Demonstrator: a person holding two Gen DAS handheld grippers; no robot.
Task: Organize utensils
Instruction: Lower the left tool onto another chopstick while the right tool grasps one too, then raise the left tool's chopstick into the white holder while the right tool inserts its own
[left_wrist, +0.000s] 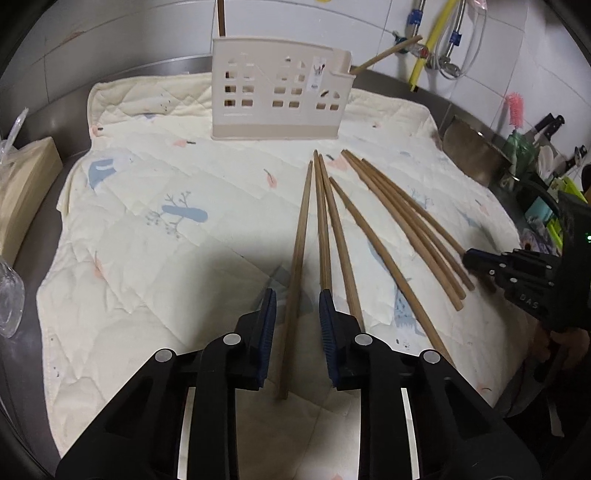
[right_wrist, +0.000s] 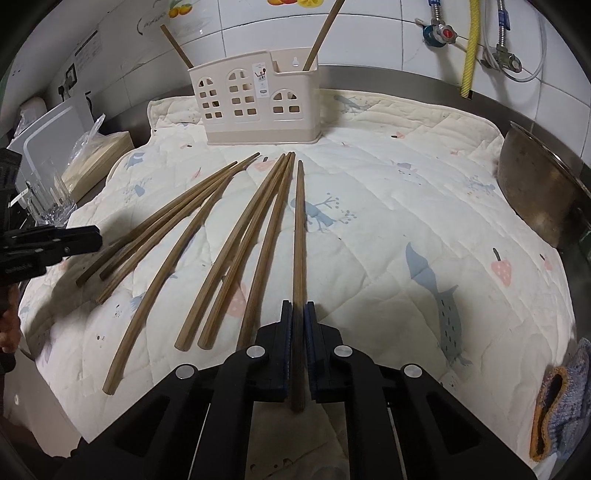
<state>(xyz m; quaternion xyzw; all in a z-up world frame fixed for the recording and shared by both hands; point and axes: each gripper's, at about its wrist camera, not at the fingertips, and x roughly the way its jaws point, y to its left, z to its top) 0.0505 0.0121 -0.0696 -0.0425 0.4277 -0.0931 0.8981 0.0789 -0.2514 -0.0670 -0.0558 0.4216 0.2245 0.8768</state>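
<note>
Left wrist view: the holder (left_wrist: 279, 92) stands upright at the far edge of the quilted mat (left_wrist: 147, 229) on the desk, with two chopsticks already leaning out of it, one at each end. The loose chopsticks (left_wrist: 391, 221) lie fanned on the mat in front of it, thick ends toward the camera. The left claw (left_wrist: 297, 299) is narrowed but not closed; one chopstick (left_wrist: 298, 266) lies between its pads, no contact visible, so not yet gripped. The right claw (left_wrist: 476, 260) reaches in from the right edge at the outer sticks' ends. Right wrist view: the right claw (right_wrist: 298, 306) is clamped on the rightmost chopstick (right_wrist: 298, 236) near its thick end, the stick seemingly not yet lifted off the mat. Seven more lie to its left; the left claw (right_wrist: 92, 236) sits at the far left. Judgement: early going, two stowed, about eight left, the next two just being picked up.
</note>
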